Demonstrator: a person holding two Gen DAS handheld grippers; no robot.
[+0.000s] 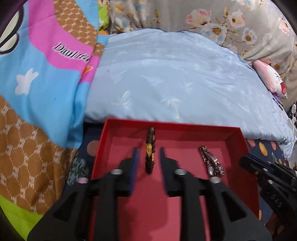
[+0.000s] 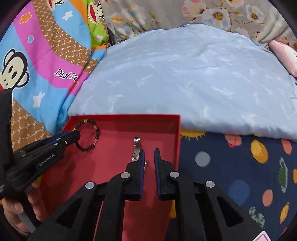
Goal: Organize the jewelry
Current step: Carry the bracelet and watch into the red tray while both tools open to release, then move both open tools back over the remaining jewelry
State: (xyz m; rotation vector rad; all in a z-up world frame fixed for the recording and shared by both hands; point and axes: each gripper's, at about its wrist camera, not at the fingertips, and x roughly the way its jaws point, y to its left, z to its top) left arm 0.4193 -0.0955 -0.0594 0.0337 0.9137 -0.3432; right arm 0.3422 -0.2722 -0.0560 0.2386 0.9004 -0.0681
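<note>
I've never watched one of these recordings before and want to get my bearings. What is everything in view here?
box: one, red, open, on the bed in front of the pillow
bead bracelet: one, black and gold, in the box's left part, between the left gripper's open fingers, not pinched
metal bracelet: one, silver, in the box's right part
pillow: one, pale blue, behind the box
blanket: one, cartoon print, left of the pillow
sheet: one, navy with coloured dots, under the box
floral cloth: one, grey, at the back
left gripper: one, black, over the box
right gripper: one, black, over the box's right side
hand: one, holding the left gripper
</note>
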